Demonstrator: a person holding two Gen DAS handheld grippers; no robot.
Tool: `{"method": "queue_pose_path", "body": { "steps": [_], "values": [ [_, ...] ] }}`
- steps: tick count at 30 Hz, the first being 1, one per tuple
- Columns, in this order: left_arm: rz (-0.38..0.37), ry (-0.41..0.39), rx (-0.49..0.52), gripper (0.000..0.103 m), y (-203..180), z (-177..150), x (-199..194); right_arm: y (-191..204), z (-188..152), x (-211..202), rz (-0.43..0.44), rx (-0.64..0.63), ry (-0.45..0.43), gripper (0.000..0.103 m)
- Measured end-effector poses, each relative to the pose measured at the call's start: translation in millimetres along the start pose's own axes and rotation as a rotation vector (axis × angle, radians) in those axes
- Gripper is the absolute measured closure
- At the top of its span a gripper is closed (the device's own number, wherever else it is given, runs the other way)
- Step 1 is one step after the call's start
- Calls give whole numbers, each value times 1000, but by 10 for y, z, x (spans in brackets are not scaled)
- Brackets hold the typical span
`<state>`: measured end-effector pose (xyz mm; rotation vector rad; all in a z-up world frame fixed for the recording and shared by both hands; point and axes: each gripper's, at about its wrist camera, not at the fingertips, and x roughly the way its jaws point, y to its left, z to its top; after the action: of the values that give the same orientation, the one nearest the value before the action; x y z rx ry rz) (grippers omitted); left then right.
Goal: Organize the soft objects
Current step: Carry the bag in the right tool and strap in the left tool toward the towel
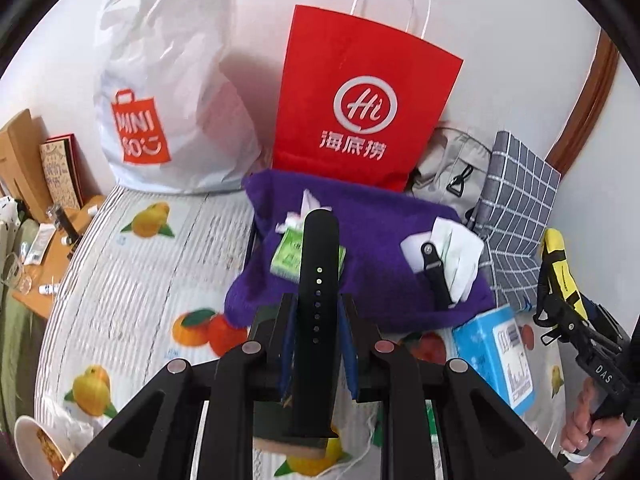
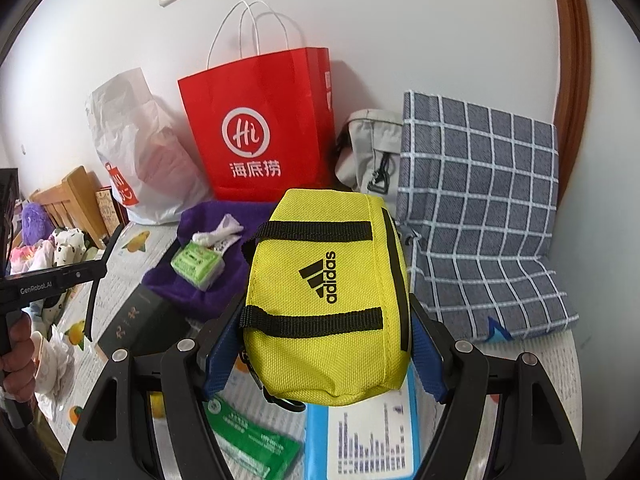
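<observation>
While both claws loaded, sorting barely begun: left gripper [image 1: 316, 320] pinches black watch strap [image 1: 316, 280] above purple towel [image 1: 360, 216]; right gripper [image 2: 326, 344] clamps yellow Adidas pouch [image 2: 324, 296]. Tissue pack [image 1: 286, 256], second strap [image 1: 436, 276] left on towel.

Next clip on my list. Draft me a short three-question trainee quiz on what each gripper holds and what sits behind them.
1. What is clamped in the left gripper?
2. True or false: the right gripper is empty.
3. Which bag stands upright against the wall, behind the purple towel? A) white plastic bag B) red paper bag C) yellow pouch

Key
1. A black watch strap with a row of holes, pointing away from the camera.
2. False; its blue pads press on both sides of the yellow pouch.
3. B, the red paper bag.
</observation>
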<state>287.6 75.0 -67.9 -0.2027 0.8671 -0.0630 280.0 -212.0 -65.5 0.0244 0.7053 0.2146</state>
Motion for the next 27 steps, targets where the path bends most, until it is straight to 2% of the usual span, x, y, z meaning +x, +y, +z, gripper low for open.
{"method": "queue_pose_path", "body": {
  "steps": [15,22,27],
  "values": [
    [0,-23,0,83,-136,439,225,89,419,220,39,-12,-44,29],
    [33,-20,17,83,-199,571,436,114,543,450,54,-26,-28,29],
    [23,-4,16,83,-208,674,631,129,588,695,65,-40,1,29]
  ]
}}
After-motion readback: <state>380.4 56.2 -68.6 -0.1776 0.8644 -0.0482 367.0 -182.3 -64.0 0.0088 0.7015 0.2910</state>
